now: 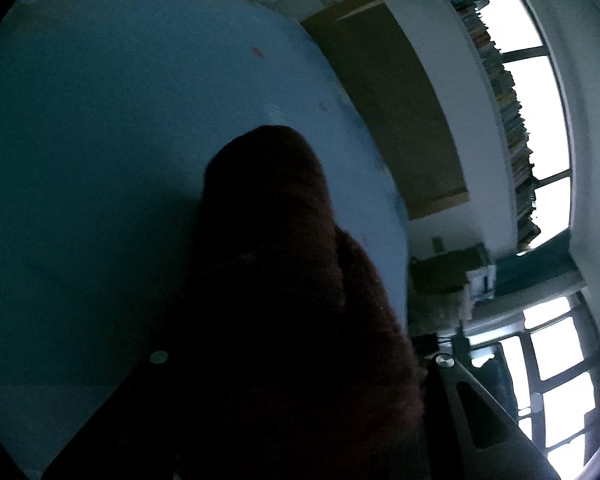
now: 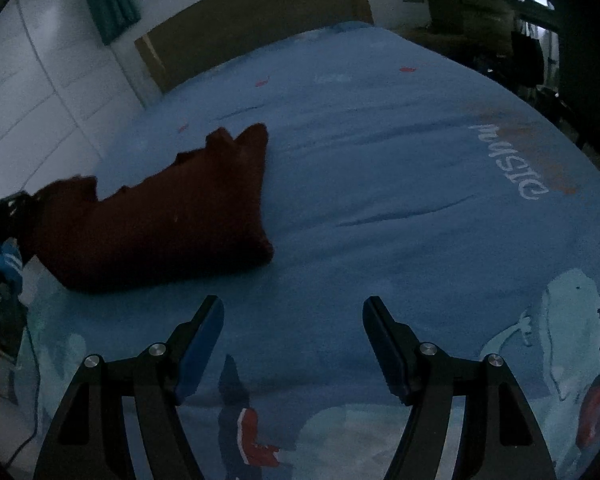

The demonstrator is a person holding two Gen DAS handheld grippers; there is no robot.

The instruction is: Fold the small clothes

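- While the left gripper point(image 2: 10, 216) is pinching the dark red garment point(image 2: 160, 216) up off the blue bedspread point(image 2: 380, 160), folding is only beginning.
- The right gripper point(image 2: 294, 344) is hovering wide and empty.

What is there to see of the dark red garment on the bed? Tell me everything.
The dark red garment looks like a fuzzy, knit-like fabric, with no print visible. Most of it lies on the blue bedspread, its far end rumpled into two small peaks. Its left end is raised off the bed and pinched by the left gripper, whose fingers are hidden by cloth in the left wrist view. The right gripper hovers open, apart from it. What kind of garment it is cannot be told.
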